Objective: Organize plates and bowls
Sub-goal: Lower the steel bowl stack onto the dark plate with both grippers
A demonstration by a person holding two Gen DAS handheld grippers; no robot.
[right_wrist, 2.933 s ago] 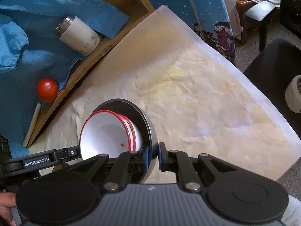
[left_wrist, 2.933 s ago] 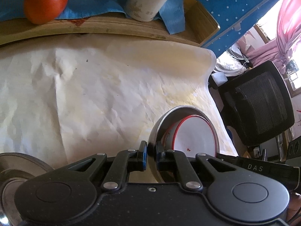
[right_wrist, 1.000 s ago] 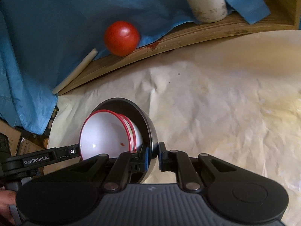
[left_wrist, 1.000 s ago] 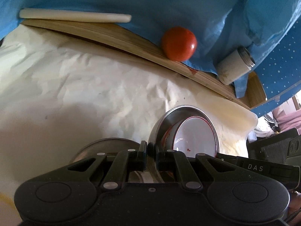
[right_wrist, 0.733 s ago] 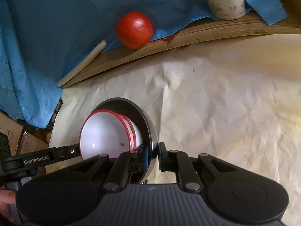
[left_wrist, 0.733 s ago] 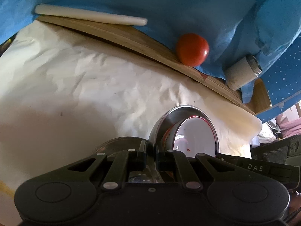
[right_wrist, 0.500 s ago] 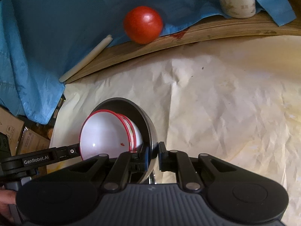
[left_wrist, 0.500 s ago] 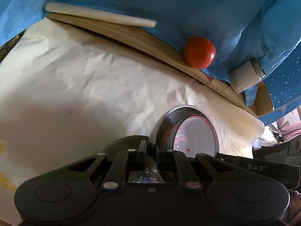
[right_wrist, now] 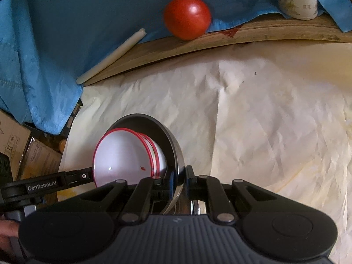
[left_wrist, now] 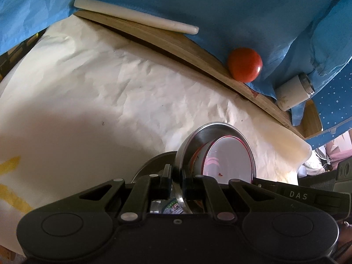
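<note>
A steel bowl (left_wrist: pixel 198 136) holds nested white bowls with red rims (left_wrist: pixel 228 160). My left gripper (left_wrist: pixel 176 176) is shut on the steel bowl's rim on one side. My right gripper (right_wrist: pixel 177 175) is shut on the rim on the opposite side; the steel bowl (right_wrist: pixel 162 132) and white bowls (right_wrist: pixel 123 158) show there too. The bowl hangs above a dark round steel plate (left_wrist: pixel 154 162) on the paper-covered table (left_wrist: pixel 88 88); the grippers hide most of that plate.
A wooden board (left_wrist: pixel 198 52) runs along the back under a blue cloth (left_wrist: pixel 220 4), with a tomato (left_wrist: pixel 245 64), a white stick (left_wrist: pixel 134 21) and a white flask (left_wrist: pixel 292 92) on it. Cardboard boxes (right_wrist: pixel 24 149) stand off the table's left edge.
Both grippers have carried the bowl stack leftwards across the table. The dark steel plate has come in under the stack, and the tomato and board have shifted right in view.
</note>
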